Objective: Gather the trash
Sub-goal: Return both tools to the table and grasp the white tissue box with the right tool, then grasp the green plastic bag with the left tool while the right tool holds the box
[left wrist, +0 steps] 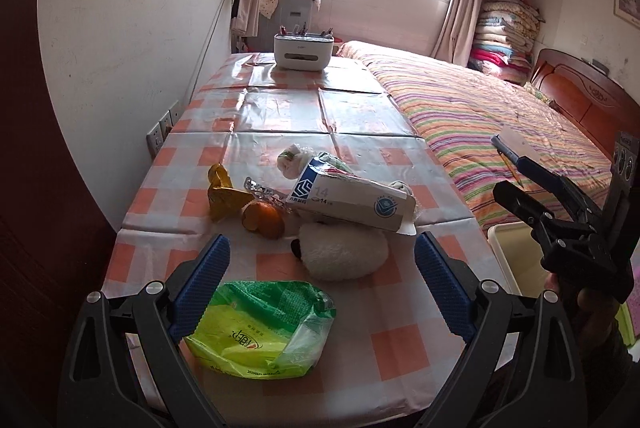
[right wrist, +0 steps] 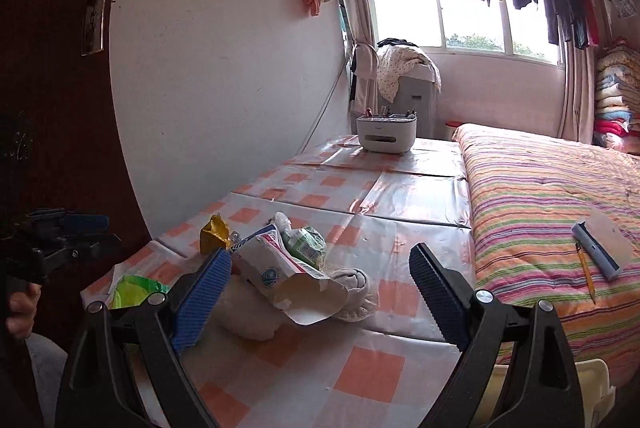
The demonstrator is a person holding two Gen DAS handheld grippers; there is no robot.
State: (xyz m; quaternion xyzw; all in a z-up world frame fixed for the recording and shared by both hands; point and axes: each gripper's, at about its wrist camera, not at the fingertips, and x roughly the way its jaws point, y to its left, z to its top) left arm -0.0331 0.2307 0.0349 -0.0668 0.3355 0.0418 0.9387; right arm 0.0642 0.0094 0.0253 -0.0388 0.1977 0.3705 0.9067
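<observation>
Hovering over the table [left wrist: 360,116] with both tongs wide and holding nothing. Left gripper [left wrist: 322,268] hanging above the near edge, green bag [left wrist: 260,332] lying between its fingers but not being pinched. Right gripper [right wrist: 320,288] waiting off the right edge, by the bed [right wrist: 540,196], pointing at the box [right wrist: 280,268].

Looking like the start of picking up: trash sitting in a pile near the middle of the near half. Box leaning on a white cloth [left wrist: 344,256], orange peel [left wrist: 264,220] and yellow wrapper [left wrist: 224,196] just beside it toward the left edge.

Next, probably dropping the left gripper down onto the bag and squeezing, gently, since thin plastic slips. White bin [left wrist: 516,260] showing below the right edge, likely the place for it.
</observation>
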